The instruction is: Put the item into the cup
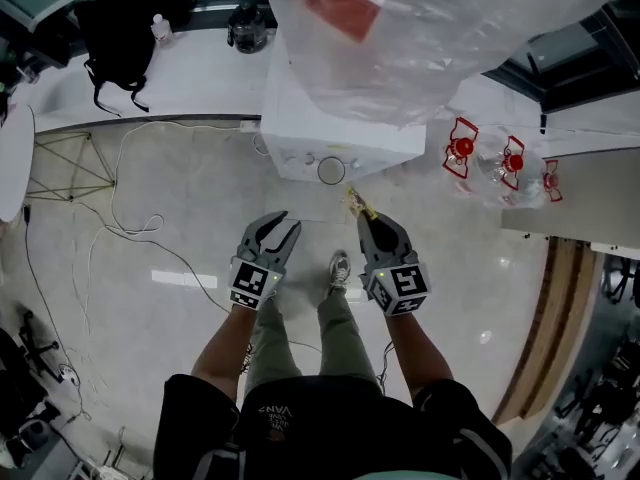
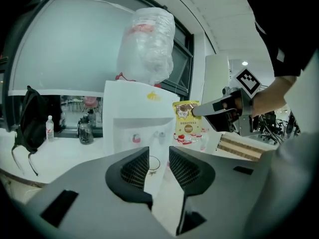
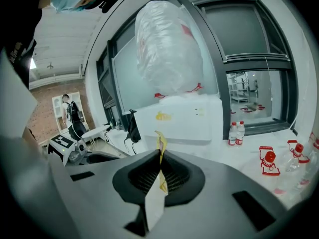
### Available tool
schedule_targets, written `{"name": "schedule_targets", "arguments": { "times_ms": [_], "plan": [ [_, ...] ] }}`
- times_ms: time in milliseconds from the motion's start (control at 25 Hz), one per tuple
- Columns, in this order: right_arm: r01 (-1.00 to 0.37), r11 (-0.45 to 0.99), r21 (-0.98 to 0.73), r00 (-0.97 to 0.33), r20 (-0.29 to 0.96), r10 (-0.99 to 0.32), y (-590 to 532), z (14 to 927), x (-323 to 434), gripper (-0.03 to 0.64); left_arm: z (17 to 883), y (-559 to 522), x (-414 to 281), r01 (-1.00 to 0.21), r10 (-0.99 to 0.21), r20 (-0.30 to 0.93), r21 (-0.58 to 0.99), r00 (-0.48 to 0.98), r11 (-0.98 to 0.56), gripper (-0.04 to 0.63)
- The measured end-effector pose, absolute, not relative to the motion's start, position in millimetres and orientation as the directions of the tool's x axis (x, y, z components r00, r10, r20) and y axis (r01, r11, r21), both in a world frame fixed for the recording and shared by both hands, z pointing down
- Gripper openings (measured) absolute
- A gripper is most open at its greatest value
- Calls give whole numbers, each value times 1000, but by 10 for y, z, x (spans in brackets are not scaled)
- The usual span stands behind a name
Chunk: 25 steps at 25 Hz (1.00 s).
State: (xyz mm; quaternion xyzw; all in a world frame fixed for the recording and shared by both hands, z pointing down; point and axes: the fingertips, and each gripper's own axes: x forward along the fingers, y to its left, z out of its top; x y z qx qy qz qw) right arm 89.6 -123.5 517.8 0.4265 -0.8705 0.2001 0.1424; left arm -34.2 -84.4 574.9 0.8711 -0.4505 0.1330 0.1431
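In the head view my right gripper [image 1: 366, 218] is shut on a small yellow snack packet [image 1: 356, 203], which sticks out past its tips. The left gripper view shows the packet [image 2: 187, 123] face-on, and in the right gripper view the packet [image 3: 160, 139] stands edge-on between the pressed pads of my right gripper [image 3: 160, 158]. The cup [image 1: 331, 170], seen as a thin round rim, sits on the ledge of a white water dispenser [image 1: 300, 128] just ahead. My left gripper [image 1: 282, 221] hovers beside the right one, partly open and empty. The cup [image 2: 154, 156] shows past my left gripper [image 2: 158, 153].
A large plastic-wrapped bottle [image 1: 440, 28] tops the dispenser. Clear bottles with red handles [image 1: 485, 158] lie on the counter at right. Cables [image 1: 130, 230] trail over the floor at left, and a black backpack [image 1: 118, 23] rests on the far counter. My shoe [image 1: 340, 266] is below.
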Motion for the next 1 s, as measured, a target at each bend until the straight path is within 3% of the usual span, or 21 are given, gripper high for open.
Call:
{"name": "schedule_targets", "arguments": {
  "times_ms": [1000],
  "plan": [
    [-771, 628, -105, -587, 499, -637, -1860, 6784, 606, 46, 7416, -1469, -56, -812, -731, 365, 154, 576, -563, 273]
  ]
}}
